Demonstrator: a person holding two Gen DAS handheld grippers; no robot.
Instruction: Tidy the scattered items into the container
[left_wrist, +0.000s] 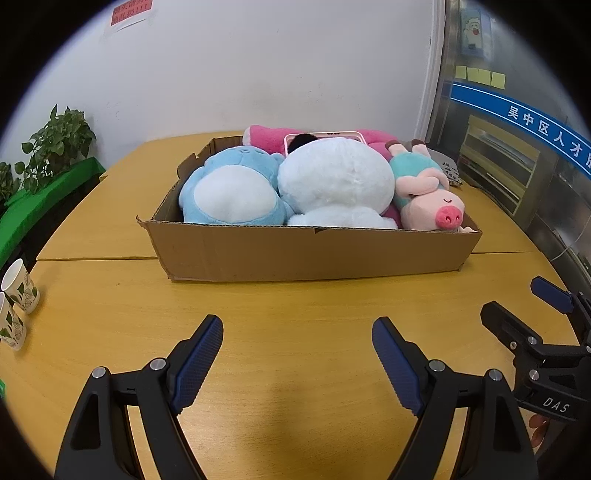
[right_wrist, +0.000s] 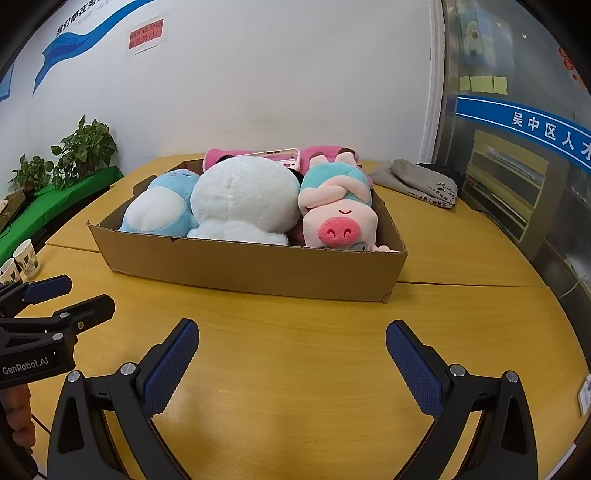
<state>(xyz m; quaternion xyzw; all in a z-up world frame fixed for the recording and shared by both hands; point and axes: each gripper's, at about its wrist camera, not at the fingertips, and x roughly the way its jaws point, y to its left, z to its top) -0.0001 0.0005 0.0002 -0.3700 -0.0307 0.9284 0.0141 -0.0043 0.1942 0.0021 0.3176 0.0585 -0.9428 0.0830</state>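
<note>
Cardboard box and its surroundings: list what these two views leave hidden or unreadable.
- Both views: the box floor is covered by the toys.
- Both views: the pink toy and pink case are mostly behind the white toy.
- Left wrist view: the paper cups are partly cut by the frame edge.
- Both views: the red wall notice is too blurred to read.
</note>
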